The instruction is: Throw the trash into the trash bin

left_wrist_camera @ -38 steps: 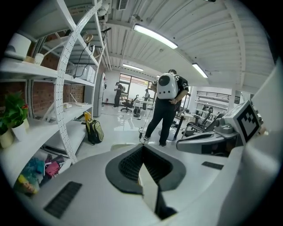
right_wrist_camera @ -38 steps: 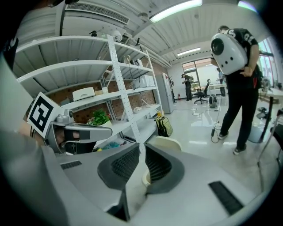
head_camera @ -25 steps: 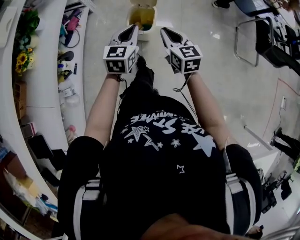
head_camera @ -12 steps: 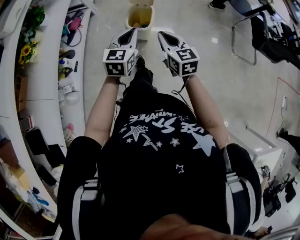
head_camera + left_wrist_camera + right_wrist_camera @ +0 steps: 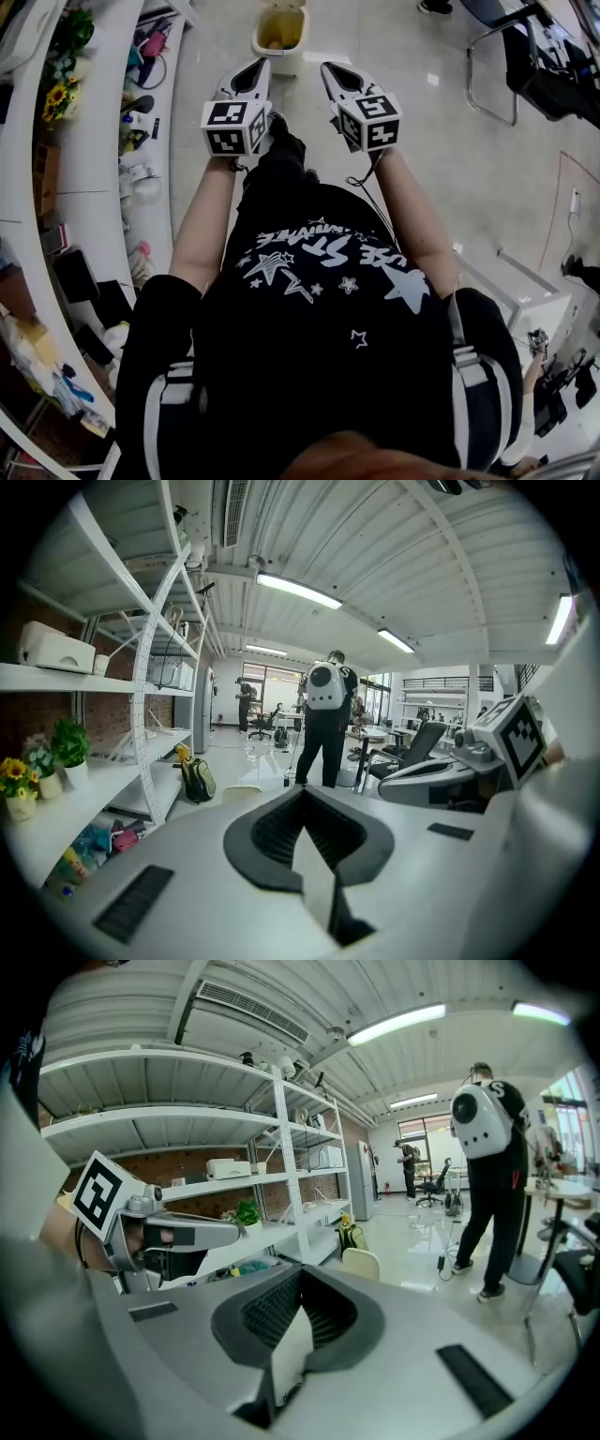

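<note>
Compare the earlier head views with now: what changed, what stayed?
The trash bin and shelf have slid slightly toward the picture's top, so the person seems to have backed away a little. Nothing was grasped or released. The left gripper and right gripper stay shut, empty, side by side.

The bin (image 5: 280,28) is set ahead of the left gripper (image 5: 257,64) and right gripper (image 5: 330,68); shelves (image 5: 94,141) are ranged to their left.

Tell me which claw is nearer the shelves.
The left claw; the shelves run along its side, while the right claw sits on the far side of it.
</note>
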`<action>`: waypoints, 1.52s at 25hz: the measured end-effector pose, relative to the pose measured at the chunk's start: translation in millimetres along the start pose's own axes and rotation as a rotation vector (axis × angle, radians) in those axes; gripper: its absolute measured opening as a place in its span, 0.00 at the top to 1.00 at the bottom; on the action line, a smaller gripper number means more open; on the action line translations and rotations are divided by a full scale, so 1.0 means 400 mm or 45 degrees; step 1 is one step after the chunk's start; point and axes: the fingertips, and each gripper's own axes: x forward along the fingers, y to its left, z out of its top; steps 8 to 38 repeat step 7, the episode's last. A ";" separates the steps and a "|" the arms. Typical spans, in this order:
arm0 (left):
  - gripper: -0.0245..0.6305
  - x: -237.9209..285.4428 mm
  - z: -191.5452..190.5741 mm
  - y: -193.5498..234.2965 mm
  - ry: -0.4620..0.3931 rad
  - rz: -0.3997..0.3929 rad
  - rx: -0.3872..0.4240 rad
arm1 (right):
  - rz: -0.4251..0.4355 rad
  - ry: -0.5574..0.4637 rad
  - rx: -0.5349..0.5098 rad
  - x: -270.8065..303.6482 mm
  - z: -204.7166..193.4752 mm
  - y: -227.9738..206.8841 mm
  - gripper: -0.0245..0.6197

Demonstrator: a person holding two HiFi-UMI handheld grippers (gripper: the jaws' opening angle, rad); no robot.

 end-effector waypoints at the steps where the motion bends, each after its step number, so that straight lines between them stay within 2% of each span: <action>1: 0.95 0.001 0.000 -0.005 0.002 -0.004 0.006 | -0.001 0.000 -0.001 -0.004 0.000 -0.001 0.95; 7: 0.95 0.020 0.010 -0.038 -0.008 -0.019 0.006 | -0.011 -0.003 -0.005 -0.025 -0.004 -0.029 0.95; 38: 0.95 0.020 0.010 -0.038 -0.008 -0.019 0.006 | -0.011 -0.003 -0.005 -0.025 -0.004 -0.029 0.95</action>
